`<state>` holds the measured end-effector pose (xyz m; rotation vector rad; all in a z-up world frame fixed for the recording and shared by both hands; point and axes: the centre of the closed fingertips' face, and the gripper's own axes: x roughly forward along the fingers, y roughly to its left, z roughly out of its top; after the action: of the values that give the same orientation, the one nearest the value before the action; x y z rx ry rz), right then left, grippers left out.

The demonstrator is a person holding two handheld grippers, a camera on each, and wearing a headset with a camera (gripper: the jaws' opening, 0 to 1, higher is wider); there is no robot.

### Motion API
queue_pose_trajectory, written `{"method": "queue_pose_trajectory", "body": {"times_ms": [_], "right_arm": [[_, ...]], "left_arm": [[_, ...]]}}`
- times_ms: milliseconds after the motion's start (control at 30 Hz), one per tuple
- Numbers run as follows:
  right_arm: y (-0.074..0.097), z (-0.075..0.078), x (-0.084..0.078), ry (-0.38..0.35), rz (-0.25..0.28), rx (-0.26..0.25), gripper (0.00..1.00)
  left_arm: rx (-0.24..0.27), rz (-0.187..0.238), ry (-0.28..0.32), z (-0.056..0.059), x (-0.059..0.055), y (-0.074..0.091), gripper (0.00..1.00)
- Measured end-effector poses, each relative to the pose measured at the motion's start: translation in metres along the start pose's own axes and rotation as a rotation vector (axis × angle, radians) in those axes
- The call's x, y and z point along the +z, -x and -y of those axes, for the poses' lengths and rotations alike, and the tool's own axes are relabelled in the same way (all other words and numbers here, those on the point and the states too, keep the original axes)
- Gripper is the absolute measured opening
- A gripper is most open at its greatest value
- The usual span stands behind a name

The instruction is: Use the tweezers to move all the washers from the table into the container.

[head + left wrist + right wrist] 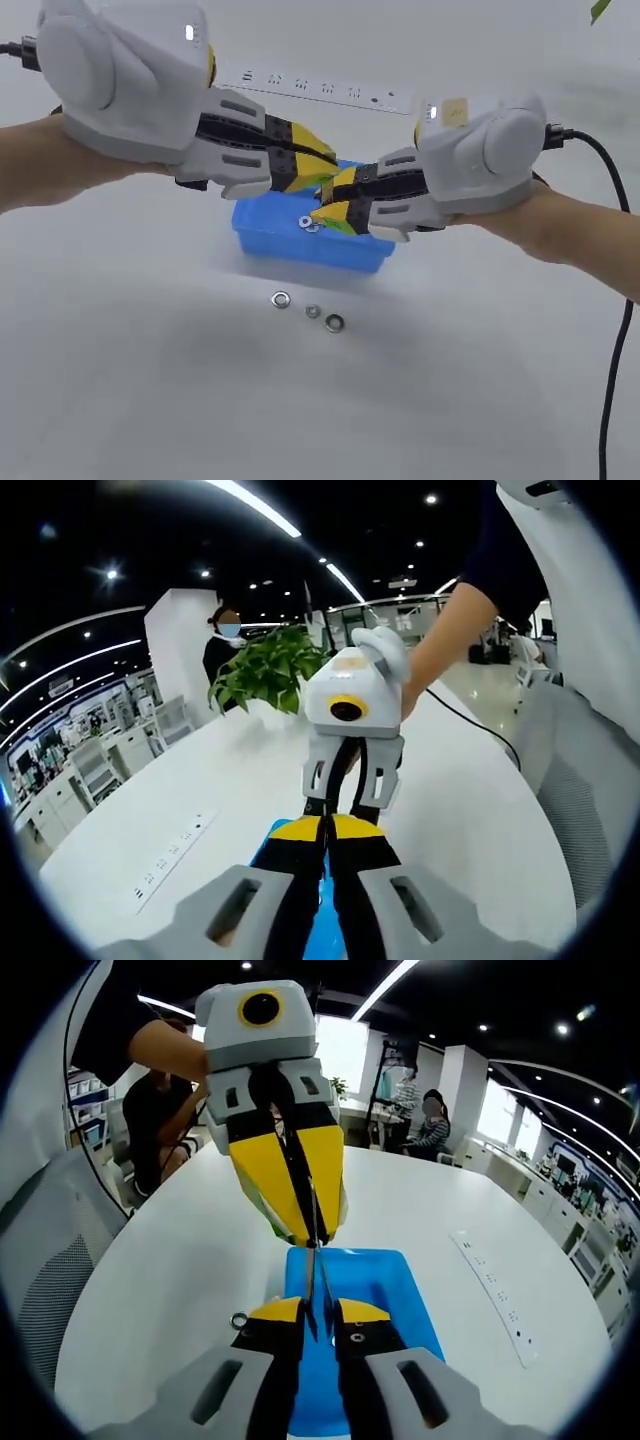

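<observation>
Both grippers meet tip to tip above a blue container (300,252). My left gripper (328,168) comes in from the left, my right gripper (322,208) from the right. In the right gripper view, thin metal tweezers (313,1260) run from the shut yellow jaws of the left gripper (312,1232) down between the jaws of my right gripper (318,1312), which also pinch them. Three washers (281,299), (313,312), (334,322) lie on the white table in front of the container. One more washer (308,224) rests inside it.
A white power strip (310,88) lies behind the container. A black cable (612,260) trails from the right gripper along the table's right side. A potted plant (265,670) stands at the far end, with people seated beyond.
</observation>
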<state>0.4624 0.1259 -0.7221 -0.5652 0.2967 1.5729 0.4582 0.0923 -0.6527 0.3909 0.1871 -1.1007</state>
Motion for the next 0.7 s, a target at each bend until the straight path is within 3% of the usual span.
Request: {"method": "queue_pose_trajectory", "body": {"times_ms": [400,533,600,700], "right_arm": [[0.005,0.003,0.001,-0.033,-0.012,-0.048,0.23],[0.007,-0.001,0.0,-0.043,-0.022,-0.058,0.29],[0.012,0.005,-0.001,0.001,-0.038,-0.119,0.32],[0.017,-0.001,0.0,-0.026,-0.027,-0.125,0.35]], "left_arm": [[0.059,0.014,-0.018,-0.005,0.008,0.014,0.05],[0.076,0.043,0.013,-0.006,0.015,0.023,0.05],[0.087,0.063,0.034,-0.005,0.018,0.029,0.05],[0.099,0.076,0.05,-0.004,0.02,0.038,0.05]]}}
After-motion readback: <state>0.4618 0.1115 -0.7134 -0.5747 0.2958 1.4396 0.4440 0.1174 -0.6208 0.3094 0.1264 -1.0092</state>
